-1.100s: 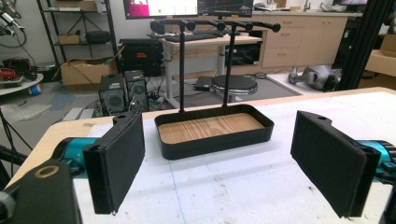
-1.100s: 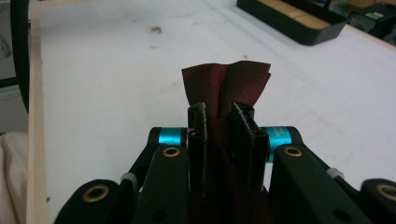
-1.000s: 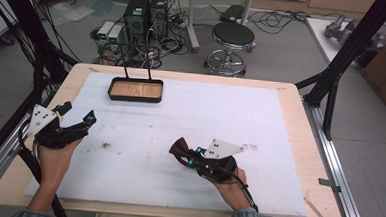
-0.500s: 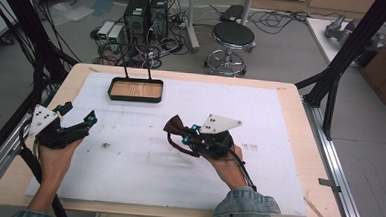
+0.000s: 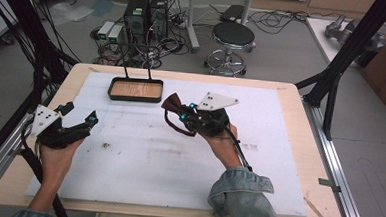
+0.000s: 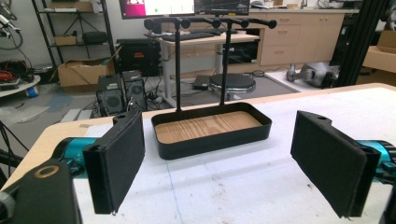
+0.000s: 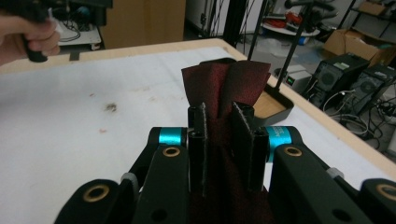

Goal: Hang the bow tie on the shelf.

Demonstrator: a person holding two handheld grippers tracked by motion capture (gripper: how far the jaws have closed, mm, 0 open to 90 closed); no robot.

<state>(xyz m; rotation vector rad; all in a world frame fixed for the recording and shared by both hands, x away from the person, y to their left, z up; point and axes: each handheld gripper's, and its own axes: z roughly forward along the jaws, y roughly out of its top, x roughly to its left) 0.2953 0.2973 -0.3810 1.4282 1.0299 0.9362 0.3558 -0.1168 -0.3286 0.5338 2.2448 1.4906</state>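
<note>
The right gripper (image 5: pixel 173 107) is pinched on a dark red cloth (image 5: pixel 172 118), held clear of the white table (image 5: pixel 278 158) near the black tray (image 5: pixel 135 90), while the left gripper (image 5: pixel 78 115) rests at the table's left with jaws spread and nothing between them. The cloth judges light, soft and limp: its free end hangs in a loop below the jaws and its top fans out above them in the right gripper view (image 7: pixel 226 84), so an edge or bunched fold gives the surest hold. Against the earlier frames, the right gripper and cloth have moved up the table towards the tray; the left has not moved.
</note>
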